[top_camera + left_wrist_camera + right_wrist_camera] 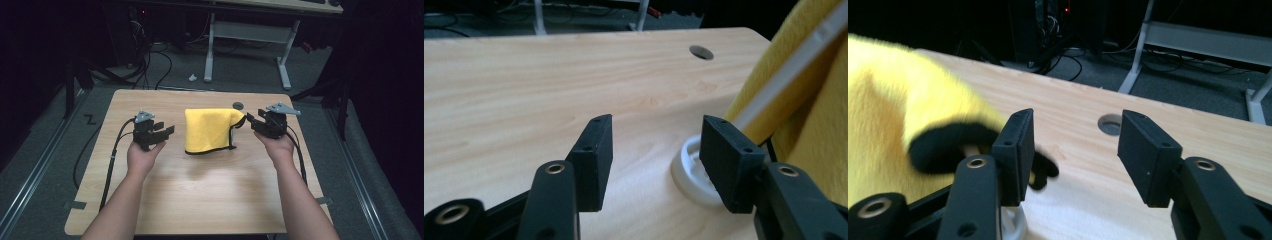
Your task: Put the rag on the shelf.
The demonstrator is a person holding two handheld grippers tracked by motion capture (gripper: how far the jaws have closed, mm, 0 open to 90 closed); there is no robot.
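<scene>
The yellow cloth (209,131) lies folded at the middle of the table (200,200), draped over a white ring-shaped object (691,172) (visible at its base in the left gripper view; its nature cannot be told). The cloth's long axis runs from 12 to 6 o'clock in the high view, with its dark-trimmed edge along the near and right sides. The left tool (162,132) stands at 9 o'clock of the cloth, apart from it, jaws wide and nothing between them. The right tool (251,121) stands at 3 o'clock, jaws likewise wide and empty; one jaw sits just beside the raised upper right corner of the cloth, and whether it touches cannot be told. The right tool is therefore the nearer of the two. Both forearms come in from 6 o'clock, each hand under its tool, tools pointed inward toward the cloth. A round hole (238,105) in the table lies at 1 o'clock of the cloth. Judgement: any next grasp turns on the raised corner at the right, which the right tool would reach with a short inward move.
</scene>
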